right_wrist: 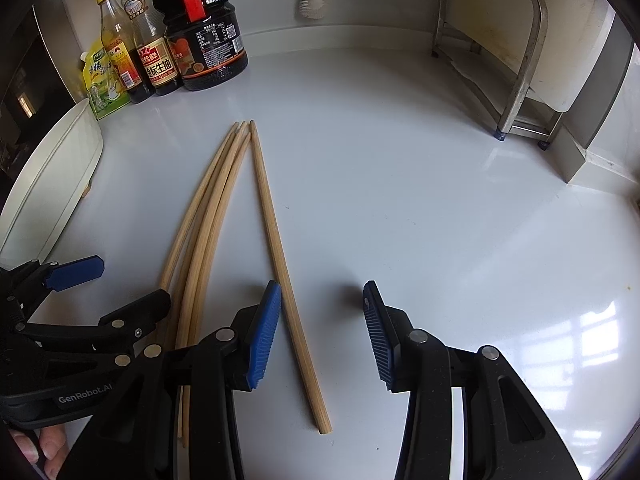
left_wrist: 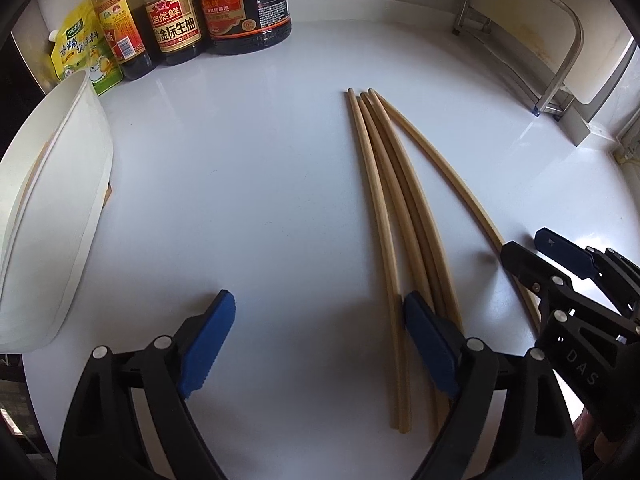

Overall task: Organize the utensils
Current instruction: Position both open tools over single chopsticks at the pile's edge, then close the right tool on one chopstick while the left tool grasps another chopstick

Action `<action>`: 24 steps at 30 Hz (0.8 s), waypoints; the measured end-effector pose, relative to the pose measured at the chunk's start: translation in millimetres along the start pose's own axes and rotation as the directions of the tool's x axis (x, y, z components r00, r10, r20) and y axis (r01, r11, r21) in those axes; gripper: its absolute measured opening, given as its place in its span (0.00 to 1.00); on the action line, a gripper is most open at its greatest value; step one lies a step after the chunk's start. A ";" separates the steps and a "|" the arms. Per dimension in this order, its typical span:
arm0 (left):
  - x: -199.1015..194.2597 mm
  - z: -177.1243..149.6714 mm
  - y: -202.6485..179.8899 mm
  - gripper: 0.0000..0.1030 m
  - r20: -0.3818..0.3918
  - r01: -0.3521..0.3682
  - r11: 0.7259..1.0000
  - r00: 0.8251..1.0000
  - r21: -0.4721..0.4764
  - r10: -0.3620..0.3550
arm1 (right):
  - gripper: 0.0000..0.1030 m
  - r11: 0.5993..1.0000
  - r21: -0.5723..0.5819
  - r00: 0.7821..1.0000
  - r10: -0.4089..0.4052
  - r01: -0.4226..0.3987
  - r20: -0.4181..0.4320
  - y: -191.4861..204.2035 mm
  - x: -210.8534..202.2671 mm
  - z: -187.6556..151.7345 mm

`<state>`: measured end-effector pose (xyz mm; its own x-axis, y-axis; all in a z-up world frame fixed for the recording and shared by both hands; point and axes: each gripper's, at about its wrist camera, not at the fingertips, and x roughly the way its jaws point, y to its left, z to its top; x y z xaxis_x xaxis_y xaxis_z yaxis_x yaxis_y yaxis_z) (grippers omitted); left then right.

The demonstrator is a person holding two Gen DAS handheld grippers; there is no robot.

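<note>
white countertop [left_wrist: 248,184], sauce bottles [left_wrist: 176,20], metal rack [right_wrist: 516,60]

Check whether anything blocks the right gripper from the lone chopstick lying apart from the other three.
Nothing visible blocks it. The right gripper hangs open over the white counter, and the lone chopstick already runs up between its blue fingers, near the left one. The other three chopsticks and the left gripper sit off to the side.
</note>
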<state>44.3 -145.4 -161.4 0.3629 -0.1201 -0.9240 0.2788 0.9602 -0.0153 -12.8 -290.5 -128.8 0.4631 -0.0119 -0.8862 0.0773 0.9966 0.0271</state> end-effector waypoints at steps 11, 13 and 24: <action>5.6 16.9 10.7 0.81 0.011 -0.018 0.999 1.000 -0.030 0.018 | 0.40 0.994 -0.099 0.999 -0.039 0.040 0.013 16.1 8.7 10.3; 5.5 19.2 8.4 0.78 0.018 -0.016 1.000 1.000 -0.018 0.016 | 0.40 0.992 -0.121 0.999 -0.037 0.038 0.016 20.0 10.3 12.6; 3.9 31.8 -6.0 0.07 0.025 0.047 0.997 0.998 0.058 -0.049 | 0.06 0.987 -0.160 1.000 -0.006 0.009 0.020 29.7 13.0 14.8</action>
<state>72.3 -159.6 -152.8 0.3710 -0.1730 -0.9124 0.3466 0.9373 -0.0368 8.6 -262.3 -132.7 0.4799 -0.0191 -0.8771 -0.0613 0.9966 -0.0552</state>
